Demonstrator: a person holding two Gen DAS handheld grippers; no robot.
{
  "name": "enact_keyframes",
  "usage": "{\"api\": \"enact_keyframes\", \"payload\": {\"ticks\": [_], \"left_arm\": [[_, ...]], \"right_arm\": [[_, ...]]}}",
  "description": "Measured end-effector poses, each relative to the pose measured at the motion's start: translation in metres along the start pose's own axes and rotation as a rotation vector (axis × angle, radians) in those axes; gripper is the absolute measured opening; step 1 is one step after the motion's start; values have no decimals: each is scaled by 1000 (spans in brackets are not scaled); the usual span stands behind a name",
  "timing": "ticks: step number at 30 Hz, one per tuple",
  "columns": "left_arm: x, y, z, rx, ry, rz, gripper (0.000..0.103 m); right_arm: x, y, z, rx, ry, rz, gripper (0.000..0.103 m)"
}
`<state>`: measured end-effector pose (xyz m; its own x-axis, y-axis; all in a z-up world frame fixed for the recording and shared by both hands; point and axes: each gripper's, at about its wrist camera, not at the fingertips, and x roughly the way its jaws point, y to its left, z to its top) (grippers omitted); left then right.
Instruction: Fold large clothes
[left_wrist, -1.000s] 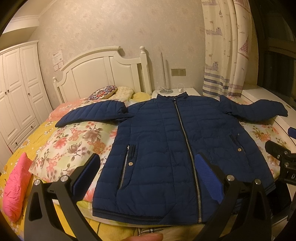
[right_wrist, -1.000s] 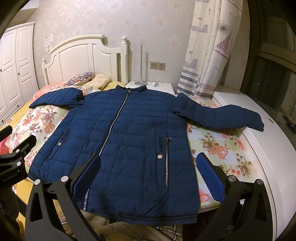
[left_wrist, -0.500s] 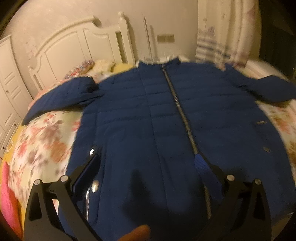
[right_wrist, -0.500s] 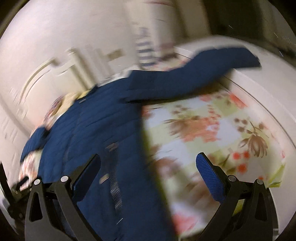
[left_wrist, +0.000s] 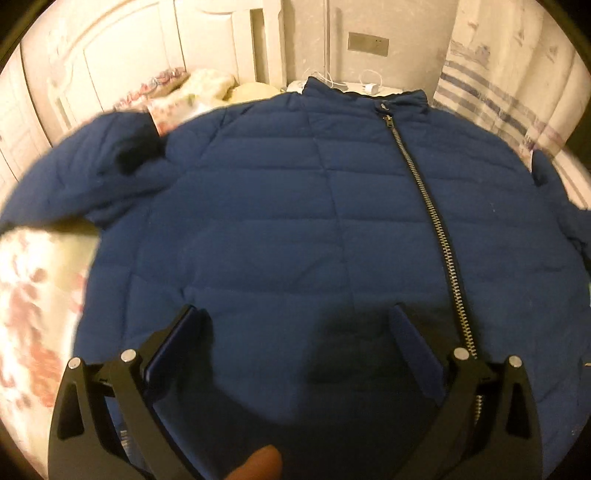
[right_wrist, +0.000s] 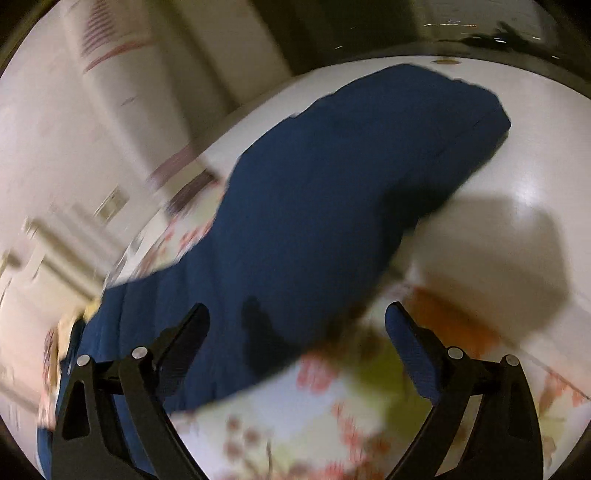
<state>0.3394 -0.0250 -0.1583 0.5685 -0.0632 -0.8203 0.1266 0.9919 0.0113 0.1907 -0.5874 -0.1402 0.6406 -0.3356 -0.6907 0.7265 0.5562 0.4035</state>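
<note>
The navy puffer jacket (left_wrist: 295, 221) is laid flat on the floral bedspread (right_wrist: 295, 424), its sleeve (right_wrist: 351, 177) stretched diagonally ahead of the spread, empty right gripper (right_wrist: 297, 325), while the spread left gripper (left_wrist: 295, 325) is held over the chest.

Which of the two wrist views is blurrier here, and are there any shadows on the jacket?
Right wrist view: heavy motion blur, with the sleeve and floral bedding smeared; a gripper shadow falls beside the sleeve. Left wrist view: sharper in the middle, the jacket zipper crisp, edges soft and fisheye-bent; a dark shadow lies on the jacket between the open left gripper fingers. Lighting warm and dim in both.
</note>
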Motion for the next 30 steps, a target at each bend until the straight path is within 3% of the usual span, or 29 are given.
{"api": "enact_keyframes", "payload": {"ticks": [1,3,5,8,11,13,17,19,20,21,22,24,27,30], "left_arm": [[0,1,-1,-7,-5,-10,101],[1,1,-3,-9,-11,-11,101],[3,-2,-4,0,-10,2,101],[5,-1,-3,-11,-2,-8,101],[6,1,-2,-13,3,-19,101],[6,2,-2,-11,4,-24,101],[4,9,-4,-29,-12,-67,101],[2,15,-4,-53,-25,-104,101],[2,17,-4,-62,-30,-116,101],[1,18,-4,-68,-33,-126,101],[1,18,-5,-72,-36,-133,101],[1,18,-4,-74,-38,-137,101],[0,17,-4,-65,-36,-132,101],[-2,15,-3,-52,-32,-121,101]], "right_arm": [[4,0,7,4,-19,-5,81],[0,8,13,-15,-85,41,48],[-15,27,16,-86,-194,100,34],[-33,80,13,-237,-284,130,30],[-40,155,-9,-464,-304,174,30],[-43,202,-44,-641,-298,187,30],[-32,296,-153,-1102,-218,232,30],[-16,321,-202,-1288,-113,210,47],[-6,325,-220,-1343,-65,201,66],[5,324,-238,-1411,-10,175,66],[3,320,-241,-1421,-39,165,69],[0,310,-227,-1371,40,199,86],[-9,289,-195,-1259,186,246,86],[-52,242,-176,-1122,260,368,86]]}}
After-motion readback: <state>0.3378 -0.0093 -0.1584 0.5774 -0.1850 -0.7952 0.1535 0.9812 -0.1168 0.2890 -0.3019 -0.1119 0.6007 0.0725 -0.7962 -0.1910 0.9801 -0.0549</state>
